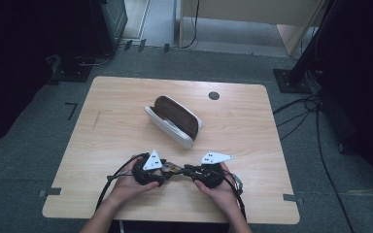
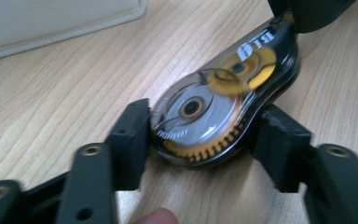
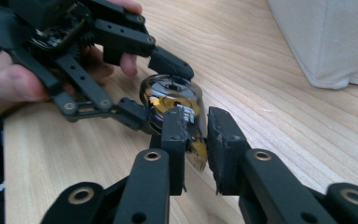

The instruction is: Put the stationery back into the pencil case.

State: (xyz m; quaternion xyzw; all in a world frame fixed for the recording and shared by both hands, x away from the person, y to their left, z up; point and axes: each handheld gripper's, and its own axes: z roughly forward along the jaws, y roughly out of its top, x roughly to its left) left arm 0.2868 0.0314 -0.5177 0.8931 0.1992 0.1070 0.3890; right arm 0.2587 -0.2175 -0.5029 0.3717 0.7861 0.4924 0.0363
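Left gripper view: left tool (image 2: 200, 140) pinches the tape dispenser's (image 2: 214, 116) round end; right tool (image 3: 196, 140) pinches its tip. Keep both grips level above the counter (image 1: 126, 136).

Wood-grain desk, glossy plastic dispenser, matt black jaws

You are working on a desk (image 1: 116, 121) of pale wood-look laminate, smooth, with fine grain lines. At the centre of the left gripper view your correction tape dispenser (image 2: 214, 112) has a clear, glossy plastic shell with yellow plastic gears and a white reel inside; in the right gripper view its shell throws bright reflections. The left hand-held gripper (image 2: 200, 140) and the right hand-held gripper (image 3: 196, 140) are matt black plastic with brass-coloured metal rivets, and the jaw pads look slightly rough. In the upper middle of the high view the case (image 1: 175, 121) looks off-white and cloth-like outside, with a dark brown matt lining. The floor (image 1: 39, 145) is grey carpet.
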